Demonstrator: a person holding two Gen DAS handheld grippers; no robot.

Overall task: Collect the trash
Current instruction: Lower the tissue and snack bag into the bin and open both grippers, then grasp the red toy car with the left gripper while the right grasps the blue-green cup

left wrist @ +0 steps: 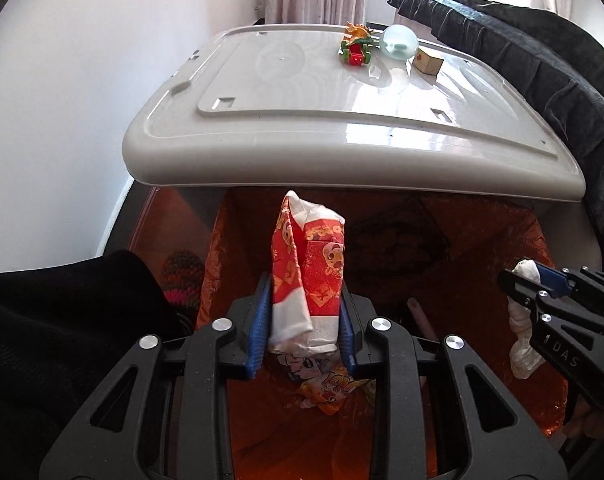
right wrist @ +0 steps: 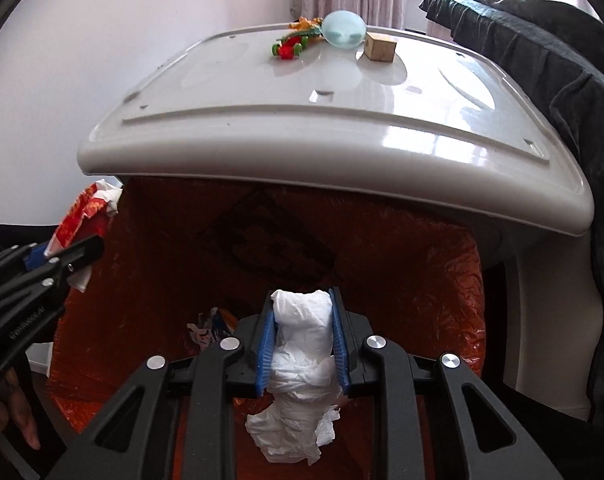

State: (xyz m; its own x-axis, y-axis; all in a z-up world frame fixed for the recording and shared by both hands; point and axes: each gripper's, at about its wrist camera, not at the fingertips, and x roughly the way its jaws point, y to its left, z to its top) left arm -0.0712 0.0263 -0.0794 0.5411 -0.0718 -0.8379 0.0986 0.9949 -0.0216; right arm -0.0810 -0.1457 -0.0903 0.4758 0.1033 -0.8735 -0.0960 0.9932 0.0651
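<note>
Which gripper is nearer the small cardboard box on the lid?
Right, I'd judge. The right gripper, holding white tissue, sits more nearly in line with the cardboard box; the left gripper, holding the red wrapper, is off to its left.

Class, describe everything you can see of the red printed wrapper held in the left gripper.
The red printed wrapper looks like thin, crumpled paper or plastic, red with gold and white cartoon patterns and white folded edges. It stands roughly upright, pinched at its lower part between the blue pads of the left gripper, which is shut on it. It hangs above the orange bin liner, in front of the grey lid, touching nothing but the pads.
</note>
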